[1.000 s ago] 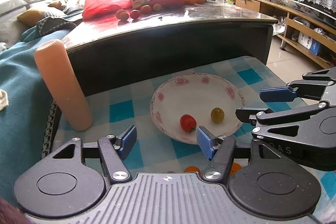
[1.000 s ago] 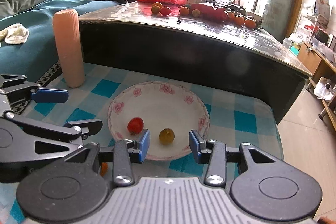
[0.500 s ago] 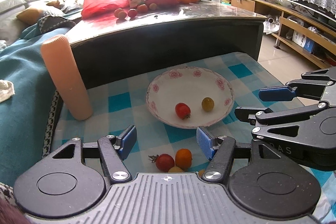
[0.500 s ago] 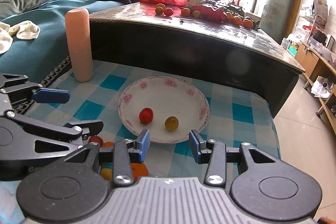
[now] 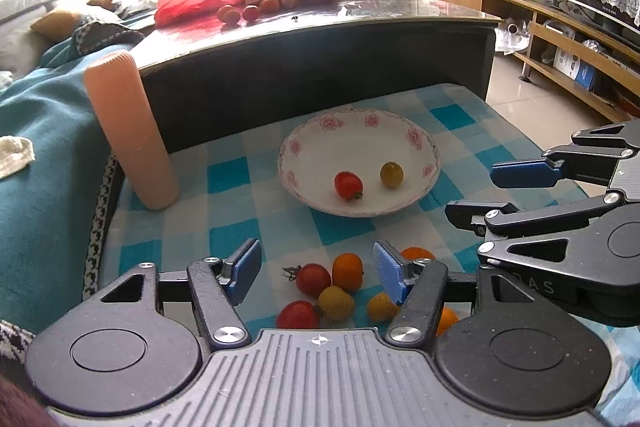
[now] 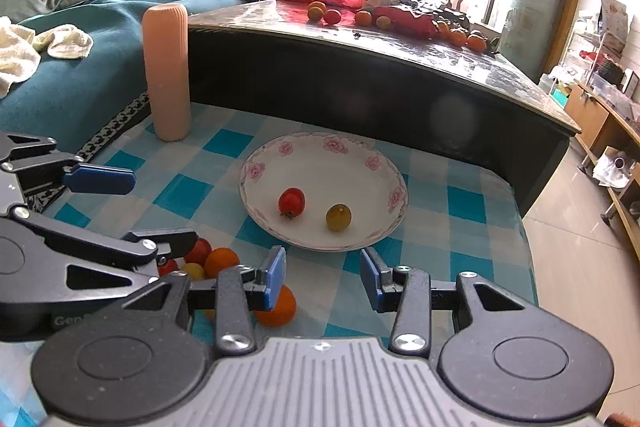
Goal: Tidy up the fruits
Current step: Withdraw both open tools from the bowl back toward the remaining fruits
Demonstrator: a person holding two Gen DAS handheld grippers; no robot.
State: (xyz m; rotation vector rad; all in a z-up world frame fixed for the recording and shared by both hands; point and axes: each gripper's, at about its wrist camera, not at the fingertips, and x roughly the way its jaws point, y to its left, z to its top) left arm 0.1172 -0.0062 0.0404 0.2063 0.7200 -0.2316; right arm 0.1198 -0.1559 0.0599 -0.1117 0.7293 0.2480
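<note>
A white floral plate (image 5: 416, 143) (image 6: 384, 167) sits on the blue checked cloth and holds a red tomato (image 5: 348, 185) (image 6: 291, 201) and a yellow-green fruit (image 5: 391, 174) (image 6: 338, 217). A pile of small red, orange and yellow fruits (image 5: 336, 285) (image 6: 218, 261) lies on the cloth in front of the plate. My left gripper (image 5: 316, 273) is open and empty just above the pile. My right gripper (image 6: 322, 277) is open and empty, in front of the plate's near rim, with an orange fruit (image 6: 280, 309) beside its left finger.
A tall pink ribbed cylinder (image 5: 130, 131) (image 6: 166, 71) stands at the cloth's far left corner. A dark glass-topped table (image 5: 320, 67) (image 6: 360, 75) rises behind the plate, with a red bag and more fruits on it. A teal sofa lies left; bare floor lies right.
Both grippers have pulled back from the plate, which now looks farther away. The pile of fruits on the cloth has come into view under the left gripper.
</note>
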